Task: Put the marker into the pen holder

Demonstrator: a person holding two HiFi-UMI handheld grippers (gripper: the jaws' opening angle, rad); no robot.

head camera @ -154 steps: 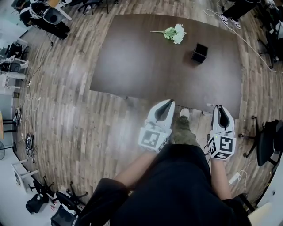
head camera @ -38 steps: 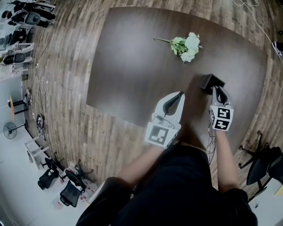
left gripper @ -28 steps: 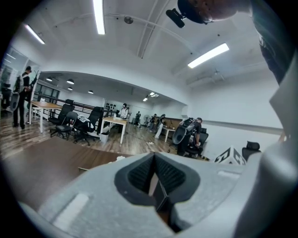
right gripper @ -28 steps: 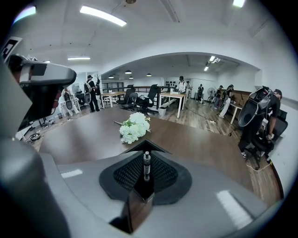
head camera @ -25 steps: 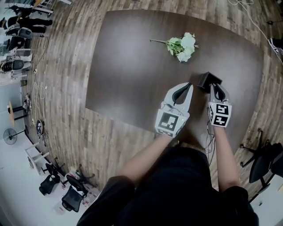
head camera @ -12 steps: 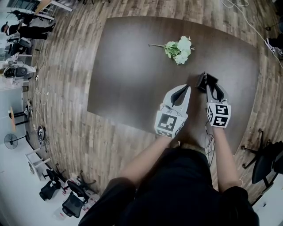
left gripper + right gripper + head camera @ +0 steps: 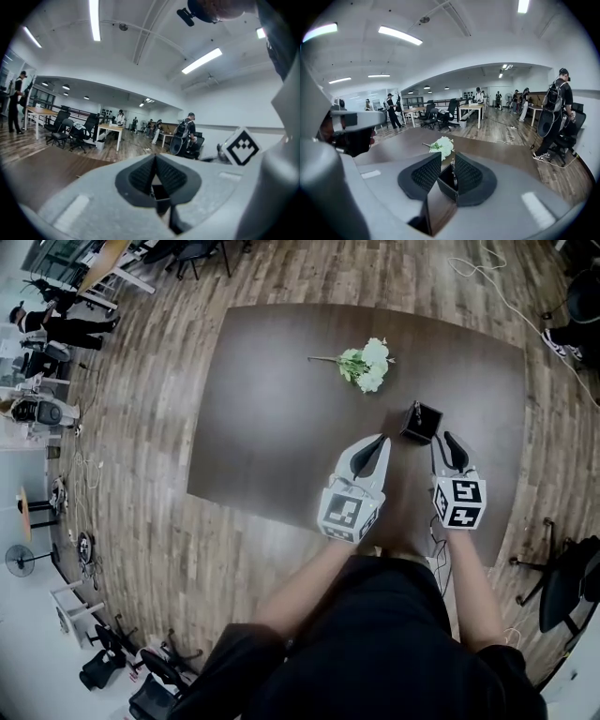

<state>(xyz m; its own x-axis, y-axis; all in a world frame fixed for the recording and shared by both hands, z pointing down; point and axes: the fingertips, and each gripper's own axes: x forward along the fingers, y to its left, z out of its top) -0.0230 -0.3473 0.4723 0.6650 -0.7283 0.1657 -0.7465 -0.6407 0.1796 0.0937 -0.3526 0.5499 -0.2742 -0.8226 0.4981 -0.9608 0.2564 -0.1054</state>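
Note:
A black square pen holder (image 7: 421,423) stands on the dark brown table (image 7: 281,399), and the marker (image 7: 416,409) sticks up out of it. My right gripper (image 7: 447,439) hovers just short of the holder, to its right. Its jaws have just been closing, but they stand apart with nothing between them. In the right gripper view the holder (image 7: 449,183) and the marker (image 7: 452,172) show beyond the gap of that gripper (image 7: 447,165). My left gripper (image 7: 379,441) is shut and empty, left of the holder. The left gripper (image 7: 154,158) shows its tips meeting.
A bunch of white flowers (image 7: 367,364) lies on the table behind the holder, also visible as the flowers (image 7: 442,145) in the right gripper view. The table's near edge (image 7: 281,512) runs under my hands. Desks, office chairs (image 7: 562,577) and people fill the room around.
My right gripper has risen and drawn back from the pen holder, which it was touching before. The holder now stands free with the marker in it. My left gripper has pulled back a little too.

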